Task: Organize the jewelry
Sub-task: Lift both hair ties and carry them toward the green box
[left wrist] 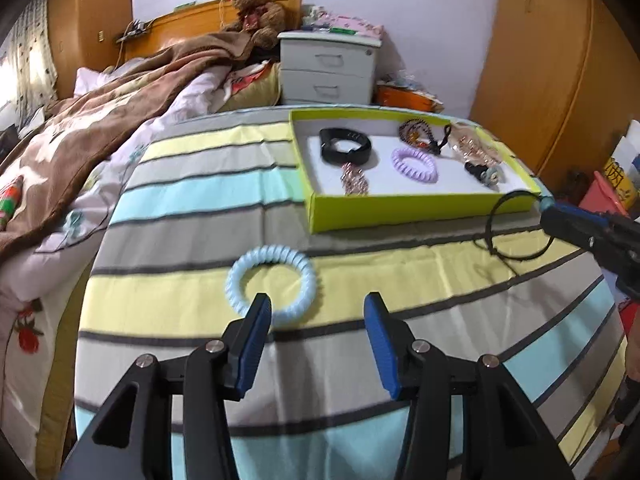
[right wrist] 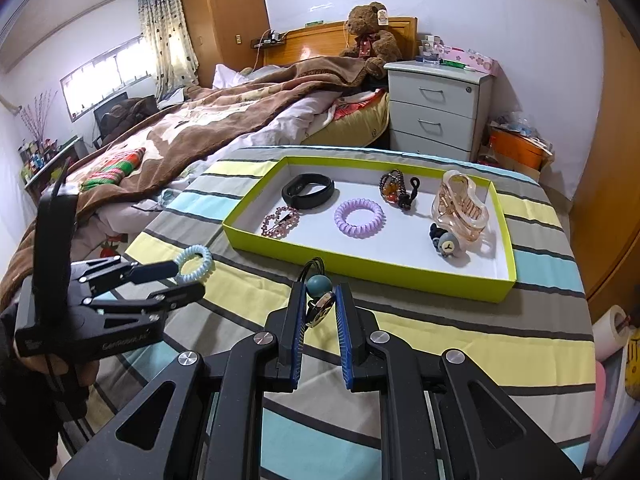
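A pale blue spiral hair tie (left wrist: 267, 284) (right wrist: 195, 263) lies on the striped cloth (left wrist: 180, 236). My left gripper (left wrist: 316, 304) (right wrist: 189, 279) stands open just over its near edge, with one fingertip across the ring and nothing pressed between the pads. My right gripper (right wrist: 319, 286) (left wrist: 546, 208) is shut on a black cord (left wrist: 516, 224) with a teal bead (right wrist: 318, 283) and a metal pendant, held above the cloth in front of the tray. The yellow-green tray (left wrist: 400, 210) (right wrist: 360, 266) holds a black band (right wrist: 308, 191), a purple spiral tie (right wrist: 359, 216), a beaded bracelet (right wrist: 392, 188) and a claw clip (right wrist: 460, 204).
A bed with a brown blanket (right wrist: 224, 108) runs along the left of the cloth-covered surface. Behind the tray stand a white nightstand (right wrist: 436, 108) and a teddy bear (right wrist: 370, 32). Wooden wardrobe doors (left wrist: 560, 60) close off the right side.
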Demonstrator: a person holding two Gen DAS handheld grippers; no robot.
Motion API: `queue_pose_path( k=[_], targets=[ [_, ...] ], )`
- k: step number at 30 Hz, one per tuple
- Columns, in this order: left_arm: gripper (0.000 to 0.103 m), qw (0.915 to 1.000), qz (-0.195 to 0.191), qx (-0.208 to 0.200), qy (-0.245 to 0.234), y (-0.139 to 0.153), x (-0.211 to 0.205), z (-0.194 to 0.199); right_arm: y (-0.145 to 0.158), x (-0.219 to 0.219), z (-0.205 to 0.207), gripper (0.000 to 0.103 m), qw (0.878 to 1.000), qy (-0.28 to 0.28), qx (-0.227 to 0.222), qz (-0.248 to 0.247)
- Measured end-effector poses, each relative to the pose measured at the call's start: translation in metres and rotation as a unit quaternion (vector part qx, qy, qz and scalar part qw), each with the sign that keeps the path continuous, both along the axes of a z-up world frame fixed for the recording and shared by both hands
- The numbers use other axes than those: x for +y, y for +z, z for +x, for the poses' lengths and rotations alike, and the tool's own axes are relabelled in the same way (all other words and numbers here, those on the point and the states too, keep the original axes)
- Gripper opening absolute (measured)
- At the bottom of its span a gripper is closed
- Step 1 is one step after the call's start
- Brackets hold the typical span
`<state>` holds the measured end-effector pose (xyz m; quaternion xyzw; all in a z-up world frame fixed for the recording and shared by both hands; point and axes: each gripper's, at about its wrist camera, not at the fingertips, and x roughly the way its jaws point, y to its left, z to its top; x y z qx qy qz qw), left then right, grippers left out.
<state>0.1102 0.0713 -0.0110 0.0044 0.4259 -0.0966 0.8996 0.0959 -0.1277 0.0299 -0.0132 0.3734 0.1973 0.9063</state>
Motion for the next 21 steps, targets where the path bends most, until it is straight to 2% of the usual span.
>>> queue_pose_path(
  k=[3,5,9,13,15,18,21],
  targets=[
    [0.051,0.9998,0.017,-0.003,0.006,0.001,-0.002,0.006,0.000,0.000,0.000,0.015,1.000,0.001,-0.001,0.001],
    [0.051,0.9999,0.006,-0.013,-0.009,0.004,-0.003,0.006,0.000,-0.001,-0.001,0.015,1.000,0.001,-0.001,0.001],
    [0.050,0.9994,0.029,0.015,-0.008,-0.005,-0.007,0.015,0.000,-0.001,-0.001,0.015,1.000,-0.001,0.000,0.004],
    [0.046,0.9989,0.041,0.019,-0.008,-0.010,-0.011,0.018,-0.001,-0.002,0.000,0.015,1.000,-0.001,0.001,0.003],
    [0.037,0.9990,0.040,0.019,-0.006,-0.009,-0.010,0.020,0.000,-0.003,0.000,0.015,1.000,-0.002,0.001,0.004],
    [0.012,0.9988,0.045,0.019,-0.006,-0.008,-0.012,0.020,0.001,-0.004,-0.001,0.015,1.000,-0.002,-0.001,0.006],
    [0.010,0.9989,0.043,0.017,0.000,-0.007,-0.012,0.019,0.002,-0.005,0.000,0.015,1.000,-0.003,-0.002,0.006]
  ],
)
